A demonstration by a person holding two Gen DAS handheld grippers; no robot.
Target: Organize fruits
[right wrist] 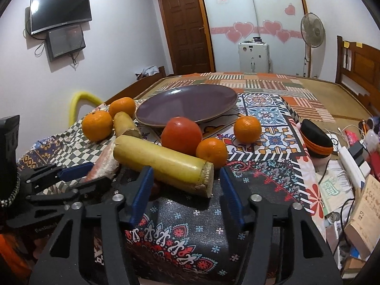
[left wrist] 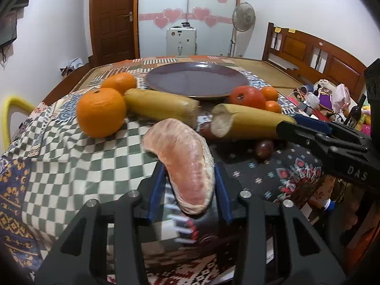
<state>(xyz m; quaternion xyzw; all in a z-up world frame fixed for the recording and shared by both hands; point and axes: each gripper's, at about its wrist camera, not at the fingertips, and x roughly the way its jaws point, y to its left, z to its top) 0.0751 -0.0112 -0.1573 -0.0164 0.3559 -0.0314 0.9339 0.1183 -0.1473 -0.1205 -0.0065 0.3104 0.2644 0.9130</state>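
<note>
Patchwork cloths (right wrist: pixel 273 109) in checks, tiles and florals cover the bed where everything lies, with a wooden door, a heart-decorated glass panel and a standing fan (right wrist: pixel 312 33) behind. At the centre sits a purple plate (right wrist: pixel 187 105), bare of fruit. Left of the plate are two oranges (left wrist: pixel 101 111) (left wrist: pixel 120 83) and a short yellow sugarcane piece (left wrist: pixel 161 106). In front of the plate lies a red-orange tomato-like fruit (right wrist: pixel 181 135), with two small oranges (right wrist: pixel 211 152) (right wrist: pixel 247 128) to its right. A longer sugarcane piece (right wrist: pixel 161 163) lies nearer the cameras than the plate, its cut end toward the right claw (right wrist: pixel 186 185); the blue pads (right wrist: pixel 142 190) stand on either side of that end with a clear gap on the right (open, then, not pressing). The left claw (left wrist: pixel 191 192) is closed on a pink pomelo segment (left wrist: pixel 182 163), the curved wedge squeezed between its pads, well short of the plate. A small dark round fruit (left wrist: pixel 263 148) lies beside the longer cane, on the dark floral cloth.
</note>
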